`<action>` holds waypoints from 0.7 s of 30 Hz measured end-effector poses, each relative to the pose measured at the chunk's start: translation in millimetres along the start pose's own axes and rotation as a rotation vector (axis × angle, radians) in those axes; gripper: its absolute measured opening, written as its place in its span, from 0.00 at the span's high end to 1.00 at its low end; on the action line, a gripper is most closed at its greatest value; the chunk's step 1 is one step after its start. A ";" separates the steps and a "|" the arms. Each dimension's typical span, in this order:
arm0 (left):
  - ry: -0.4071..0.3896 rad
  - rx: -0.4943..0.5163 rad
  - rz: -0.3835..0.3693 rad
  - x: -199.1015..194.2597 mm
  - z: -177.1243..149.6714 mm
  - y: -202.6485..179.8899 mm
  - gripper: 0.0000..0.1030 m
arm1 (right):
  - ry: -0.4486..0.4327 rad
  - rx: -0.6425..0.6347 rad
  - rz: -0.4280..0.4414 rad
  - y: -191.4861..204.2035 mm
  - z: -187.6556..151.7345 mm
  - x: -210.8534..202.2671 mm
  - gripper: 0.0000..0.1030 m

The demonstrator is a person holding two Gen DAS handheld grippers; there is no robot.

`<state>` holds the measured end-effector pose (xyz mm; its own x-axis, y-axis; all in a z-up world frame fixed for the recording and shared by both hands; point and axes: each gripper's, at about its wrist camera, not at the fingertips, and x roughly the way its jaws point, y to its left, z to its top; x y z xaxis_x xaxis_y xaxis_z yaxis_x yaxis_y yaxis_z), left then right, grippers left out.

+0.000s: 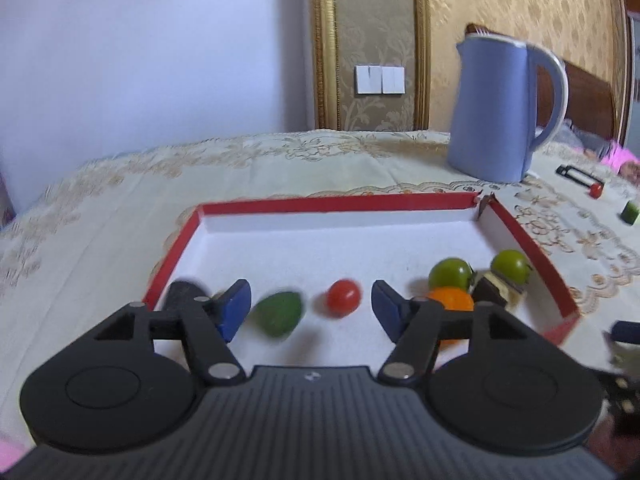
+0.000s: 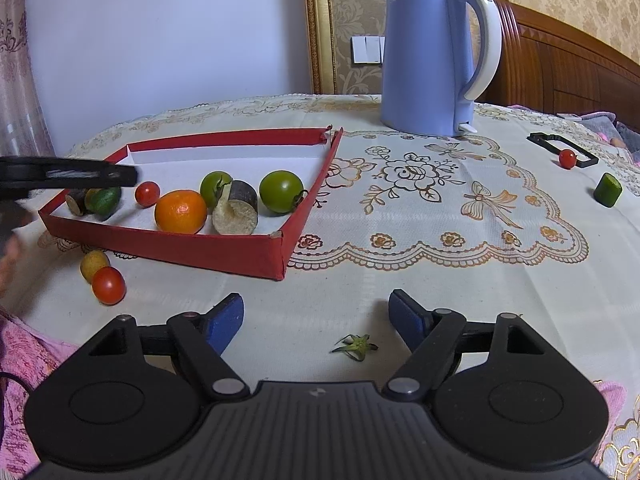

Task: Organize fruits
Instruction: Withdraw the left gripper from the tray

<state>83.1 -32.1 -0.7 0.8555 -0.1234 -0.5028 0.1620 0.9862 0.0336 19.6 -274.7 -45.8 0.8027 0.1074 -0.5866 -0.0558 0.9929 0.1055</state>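
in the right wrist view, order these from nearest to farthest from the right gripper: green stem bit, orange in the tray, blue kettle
1. Green stem bit, on the cloth just ahead, between the open fingers of the right gripper.
2. Orange, ahead to the left, inside the red tray near its front wall.
3. Blue kettle, far back, right of the tray.

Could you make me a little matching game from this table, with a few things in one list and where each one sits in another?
Things:
1. orange
2. kettle
3. green stem cap
4. yellow fruit

Places:
A. on the cloth between the right gripper's open fingers
B. inside the red tray
C. on the cloth just outside the tray's near wall
D. standing behind the tray's far corner

Pairs: 1-B, 2-D, 3-A, 4-C
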 end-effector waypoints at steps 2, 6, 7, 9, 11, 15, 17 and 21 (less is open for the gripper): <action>0.010 -0.013 0.002 -11.0 -9.1 9.6 0.34 | -0.001 0.003 0.002 -0.3 -0.2 -0.3 0.23; 0.046 -0.032 0.021 -22.4 -27.3 27.2 0.27 | 0.000 -0.001 -0.001 -0.2 -0.2 -0.6 0.23; 0.063 -0.035 0.037 -22.8 -31.2 30.6 0.27 | 0.000 -0.002 -0.003 0.0 -0.2 -0.4 0.23; 0.083 -0.051 0.047 -21.7 -37.5 40.4 0.27 | 0.001 -0.007 -0.013 0.9 -0.2 -0.5 0.23; 0.104 -0.076 0.057 -17.8 -41.9 48.6 0.27 | 0.003 -0.013 -0.027 2.4 -0.3 -0.5 0.22; 0.120 -0.076 0.067 -10.4 -49.2 55.3 0.24 | -0.035 -0.019 -0.036 8.2 -2.4 -8.1 0.22; 0.111 -0.061 0.082 -9.5 -52.0 53.0 0.19 | -0.029 -0.037 0.007 17.5 -2.6 -9.9 0.22; 0.119 -0.074 0.061 -8.3 -53.2 55.8 0.13 | -0.035 -0.088 0.089 47.4 -0.9 -10.0 0.22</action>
<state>58.8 29.7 -40.6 0.7974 -0.0536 -0.6011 0.0711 0.9975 0.0054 8.4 -228.6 -35.7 0.8121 0.1949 -0.5500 -0.1785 0.9804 0.0838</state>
